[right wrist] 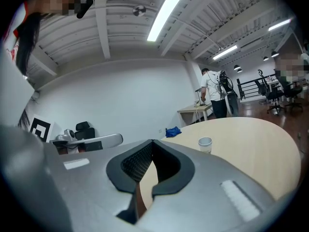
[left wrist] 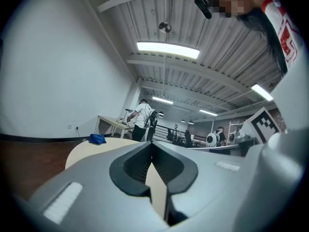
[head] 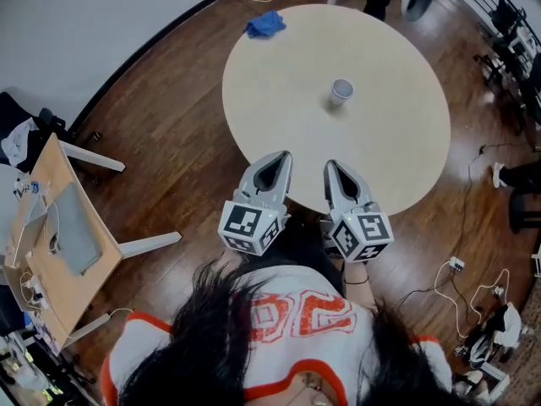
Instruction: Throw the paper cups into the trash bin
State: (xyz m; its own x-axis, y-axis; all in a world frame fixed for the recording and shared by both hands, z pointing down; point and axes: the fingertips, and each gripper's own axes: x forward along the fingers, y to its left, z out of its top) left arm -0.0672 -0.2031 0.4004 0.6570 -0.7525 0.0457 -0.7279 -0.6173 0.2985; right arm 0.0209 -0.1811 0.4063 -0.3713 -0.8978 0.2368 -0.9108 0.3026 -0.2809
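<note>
White paper cup (head: 341, 91) upright near the middle of the round table (head: 279, 108), open end up, touched by nothing. No trash bin in any view; somewhere off the table, place unknown.

Judged as the very start of the task: no approach made yet, no grasp taken.

Left gripper (head: 281, 157) and right gripper (head: 330, 166) side by side over the table's near edge, well short of the cup. Both levelled out across the table toward its middle, marker cubes drawn back close to the person's chest. Both pairs of jaws pressed together tip to tip, nothing between them, nothing held.

Next move, as a guess: spread one pair of jaws, probably the right as the one more in line with the cup. Reach out over the table to its middle, straddle the cup's wall, close gently to avoid crushing or tipping thin paper. Then lift and carry off the table in search of the bin.

Blue cloth (head: 265, 24) at the table's far edge, well apart from the cup, no part of the job.
</note>
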